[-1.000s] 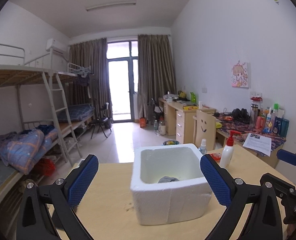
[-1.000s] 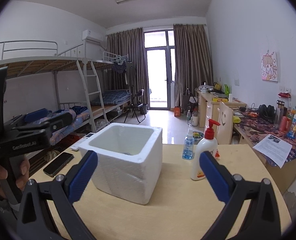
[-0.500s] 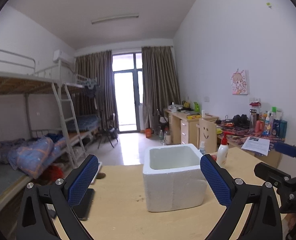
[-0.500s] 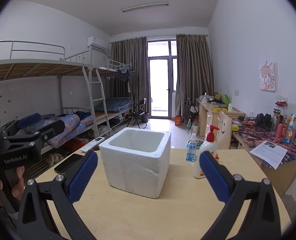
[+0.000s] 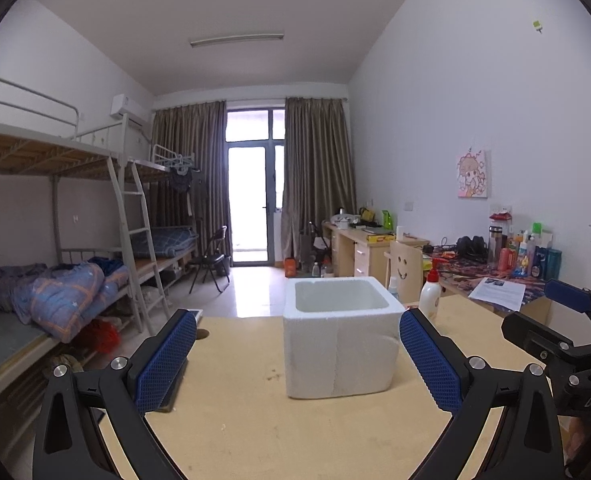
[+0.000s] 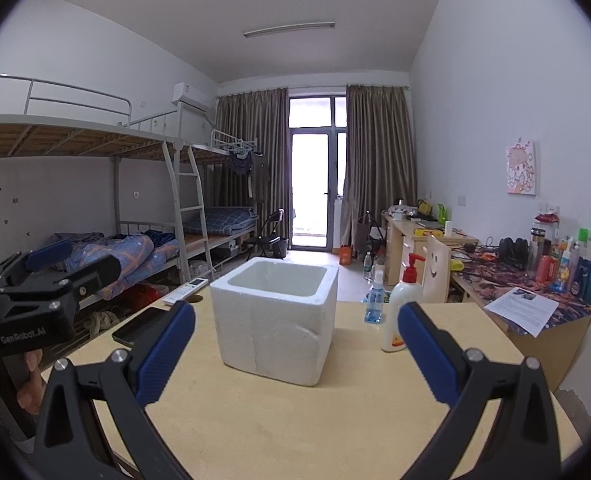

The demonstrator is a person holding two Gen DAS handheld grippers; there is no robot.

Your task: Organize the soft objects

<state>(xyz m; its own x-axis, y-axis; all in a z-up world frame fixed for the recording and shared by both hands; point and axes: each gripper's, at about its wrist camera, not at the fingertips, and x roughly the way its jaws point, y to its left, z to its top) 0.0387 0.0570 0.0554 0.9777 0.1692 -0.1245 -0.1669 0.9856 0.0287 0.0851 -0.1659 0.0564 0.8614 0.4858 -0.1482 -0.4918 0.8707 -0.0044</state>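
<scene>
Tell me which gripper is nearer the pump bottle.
Right. The right gripper is just before the pump bottle, which stands beside its right finger; the left gripper sits farther left, past the foam box.

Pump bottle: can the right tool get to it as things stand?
Probably yes. The pump bottle stands upright just ahead of the open right tool, right of the foam box, with bare table between.

White square foam box (image 6: pixel 273 322) on a pale wooden counter (image 6: pixel 295 420) — white pump bottle (image 6: pixel 400 312), red-capped; blue-padded black tools.
</scene>
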